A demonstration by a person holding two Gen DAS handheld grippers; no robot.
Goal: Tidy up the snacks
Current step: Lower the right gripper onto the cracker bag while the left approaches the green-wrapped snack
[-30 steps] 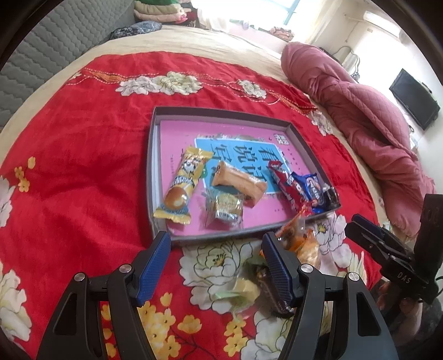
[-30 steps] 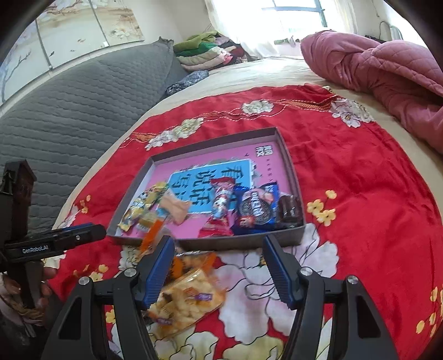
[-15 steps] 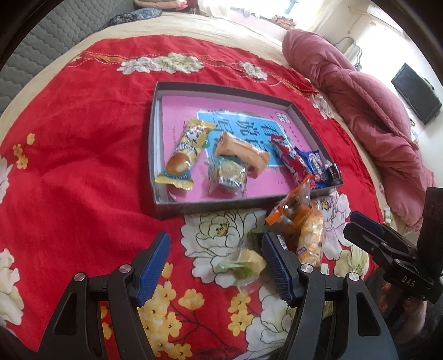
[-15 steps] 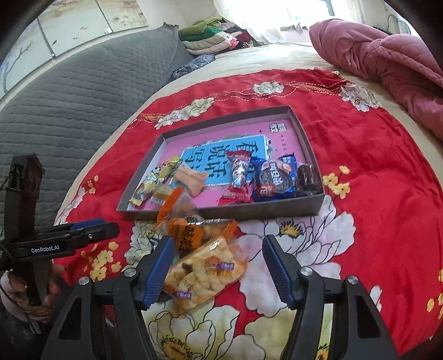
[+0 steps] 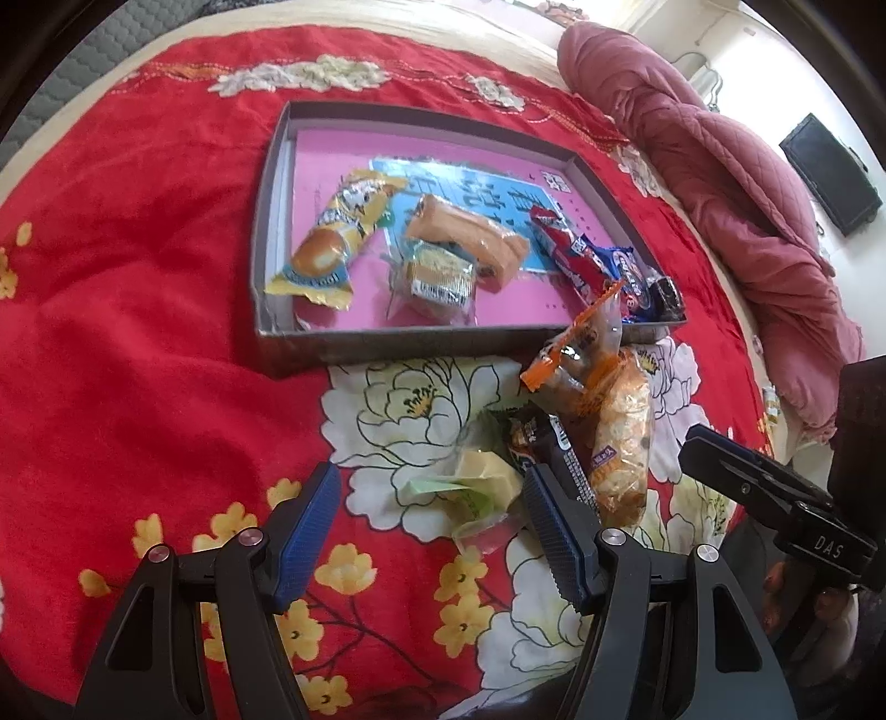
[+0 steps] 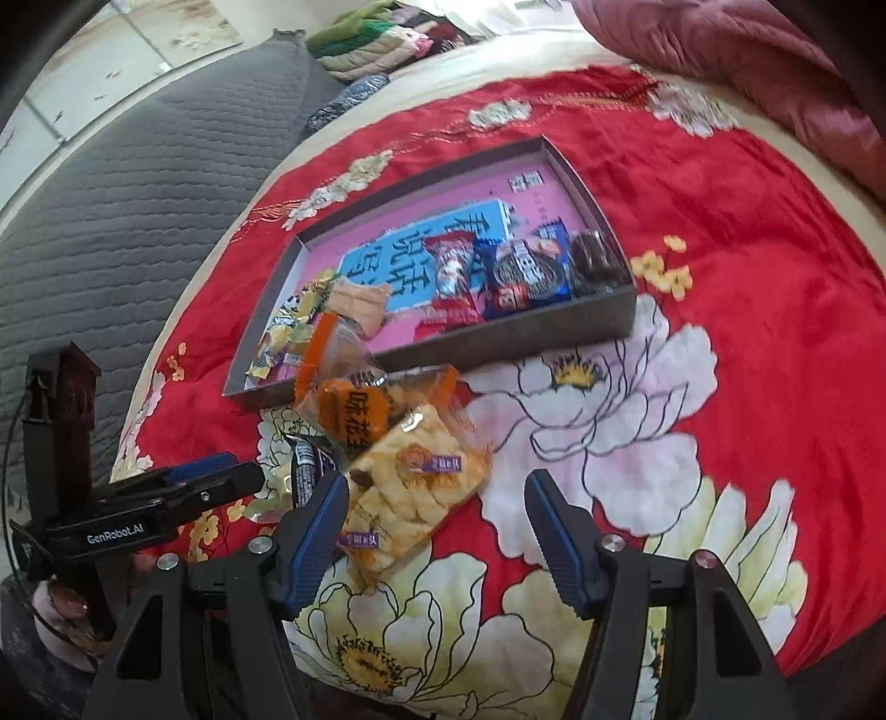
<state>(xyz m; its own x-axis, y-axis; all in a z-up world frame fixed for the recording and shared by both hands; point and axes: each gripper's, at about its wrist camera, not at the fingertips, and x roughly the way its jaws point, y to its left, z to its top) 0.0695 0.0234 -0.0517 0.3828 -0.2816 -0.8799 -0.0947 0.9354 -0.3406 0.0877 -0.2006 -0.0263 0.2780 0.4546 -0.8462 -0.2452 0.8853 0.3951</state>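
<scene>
Both jaws gape above loose snacks (image 6: 410, 487) beside tray (image 5: 387, 340)

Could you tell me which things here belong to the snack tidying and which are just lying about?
Job:
- grey shallow cardboard tray with pink base
- clear bag of pale yellow puffed crackers
- orange-edged clear snack packet
- dark brown wrapped bar
- pale green clear-wrapped snack

Lying about:
- red floral bedspread
- dusky pink quilted duvet
- folded clothes pile
</scene>
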